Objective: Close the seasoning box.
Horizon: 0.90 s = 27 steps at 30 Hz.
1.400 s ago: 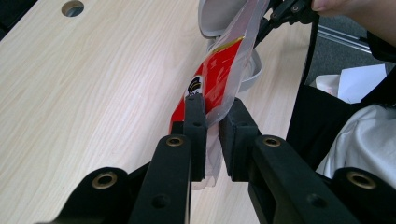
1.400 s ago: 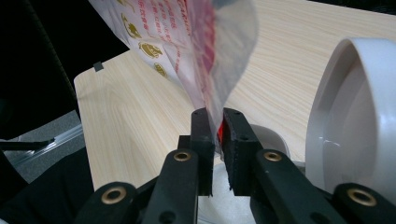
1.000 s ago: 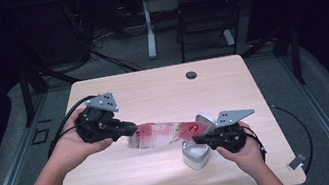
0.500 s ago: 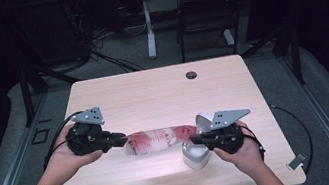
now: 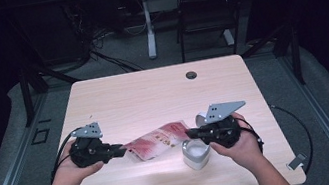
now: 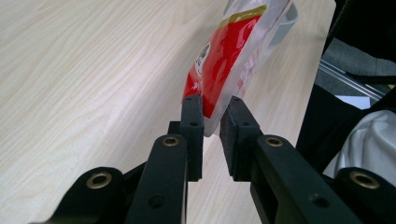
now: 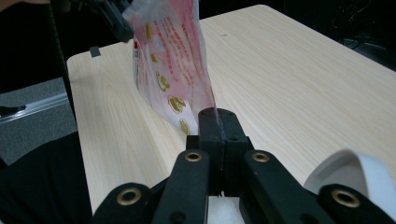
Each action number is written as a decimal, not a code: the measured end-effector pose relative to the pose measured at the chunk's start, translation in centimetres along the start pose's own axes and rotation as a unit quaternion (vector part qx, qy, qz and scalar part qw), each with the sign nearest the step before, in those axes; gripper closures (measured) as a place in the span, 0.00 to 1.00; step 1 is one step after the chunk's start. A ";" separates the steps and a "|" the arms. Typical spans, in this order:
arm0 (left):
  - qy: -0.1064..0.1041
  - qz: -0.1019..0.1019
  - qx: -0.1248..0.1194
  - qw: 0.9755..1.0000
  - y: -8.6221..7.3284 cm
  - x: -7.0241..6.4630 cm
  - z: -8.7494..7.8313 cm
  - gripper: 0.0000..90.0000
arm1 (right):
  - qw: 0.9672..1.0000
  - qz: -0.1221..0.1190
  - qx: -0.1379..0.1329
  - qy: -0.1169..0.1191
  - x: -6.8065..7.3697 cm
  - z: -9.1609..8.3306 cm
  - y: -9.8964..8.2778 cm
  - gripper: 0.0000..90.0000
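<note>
Covering pouch [image 7: 170,70] corner: right tool [image 7: 219,122] | contents unreadable (blurred)

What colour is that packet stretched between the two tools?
The packet is red and white with gold trim; the left gripper view shows it best.

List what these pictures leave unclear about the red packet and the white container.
- Packet print: too small in the high view, blurred in both gripper views.
- White container contents: hidden by the right gripper in the high view.
- Packet's top: cut off by the left gripper view's upper edge.
</note>
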State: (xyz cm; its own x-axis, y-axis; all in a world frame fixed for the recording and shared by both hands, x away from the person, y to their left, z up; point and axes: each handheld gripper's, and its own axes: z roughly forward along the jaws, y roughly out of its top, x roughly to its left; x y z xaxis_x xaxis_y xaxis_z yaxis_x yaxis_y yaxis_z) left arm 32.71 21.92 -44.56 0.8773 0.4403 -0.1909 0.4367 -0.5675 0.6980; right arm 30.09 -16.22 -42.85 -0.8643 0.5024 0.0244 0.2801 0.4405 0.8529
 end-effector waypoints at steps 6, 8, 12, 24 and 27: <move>0.005 -0.013 0.001 1.000 -1.7 0.5 1.1 0.89 | 1.000 -0.027 0.009 -0.002 0.7 0.5 2.2 1.00; 0.006 -0.017 0.001 1.000 -2.1 0.7 1.4 0.88 | 0.999 -0.036 0.013 -0.004 0.9 0.7 2.8 1.00; 0.013 -0.019 0.000 1.000 -2.7 0.8 2.2 0.88 | 0.999 -0.045 0.018 -0.004 1.1 1.2 3.8 1.00; 0.025 -0.044 -0.006 0.999 -4.5 1.1 6.1 0.85 | 0.995 -0.080 0.050 -0.011 2.0 2.5 5.7 1.00; 0.031 -0.050 -0.002 0.998 -4.9 1.2 7.1 0.83 | 0.992 -0.100 0.073 -0.023 2.5 3.2 6.2 1.00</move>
State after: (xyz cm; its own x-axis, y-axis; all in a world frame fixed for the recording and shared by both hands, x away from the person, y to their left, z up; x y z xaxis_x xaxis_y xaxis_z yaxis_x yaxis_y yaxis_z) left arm 33.00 20.29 -53.10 0.8148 0.5378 -0.2166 0.5212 -0.5157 0.6800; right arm 31.03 -9.88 -39.21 -0.8894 0.4263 -0.1652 0.1652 0.6364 0.7534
